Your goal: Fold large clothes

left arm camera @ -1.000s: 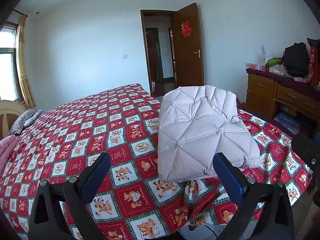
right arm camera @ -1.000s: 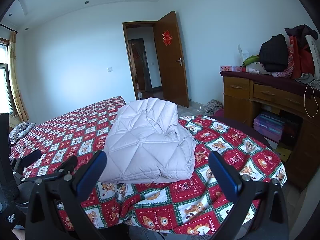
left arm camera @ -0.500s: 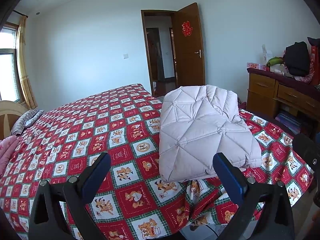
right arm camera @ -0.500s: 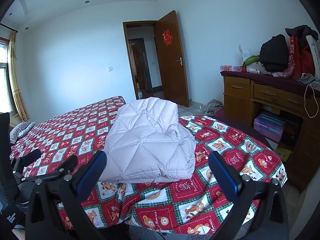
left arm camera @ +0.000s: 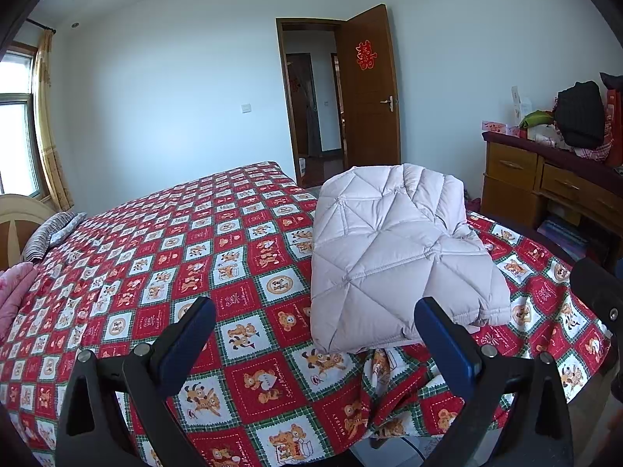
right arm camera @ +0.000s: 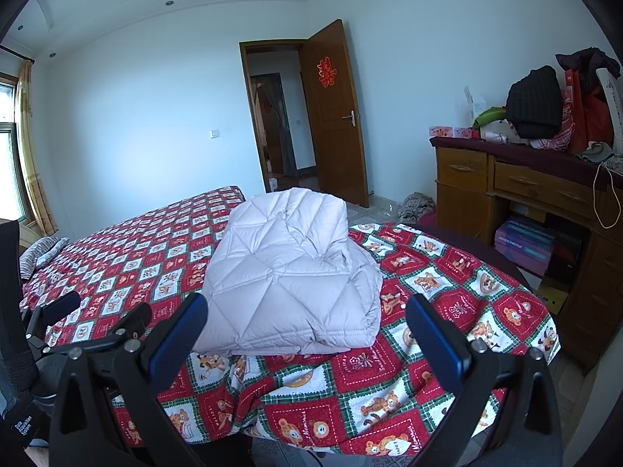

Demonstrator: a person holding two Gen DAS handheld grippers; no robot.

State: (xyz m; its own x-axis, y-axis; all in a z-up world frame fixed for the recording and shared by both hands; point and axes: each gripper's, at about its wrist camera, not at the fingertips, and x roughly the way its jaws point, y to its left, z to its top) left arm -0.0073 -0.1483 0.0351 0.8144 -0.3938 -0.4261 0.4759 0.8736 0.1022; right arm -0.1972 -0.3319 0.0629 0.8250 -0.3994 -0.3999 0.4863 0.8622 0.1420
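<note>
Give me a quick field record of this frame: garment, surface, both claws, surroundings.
garment: pale quilted jacket, folded into a compact stack
surface: bed with a red checked bear-print cover, jacket near its foot corner
left claw: open, empty, apart from the jacket
right claw: open, empty, apart from the jacket
door: wooden, open
dresser: right of the bed, clutter on top
task state: jacket looks folded

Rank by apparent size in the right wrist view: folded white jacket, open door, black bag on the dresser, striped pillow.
1. folded white jacket, though it is nearest the camera
2. open door
3. black bag
4. striped pillow

Apparent size only: the far things look smaller.
</note>
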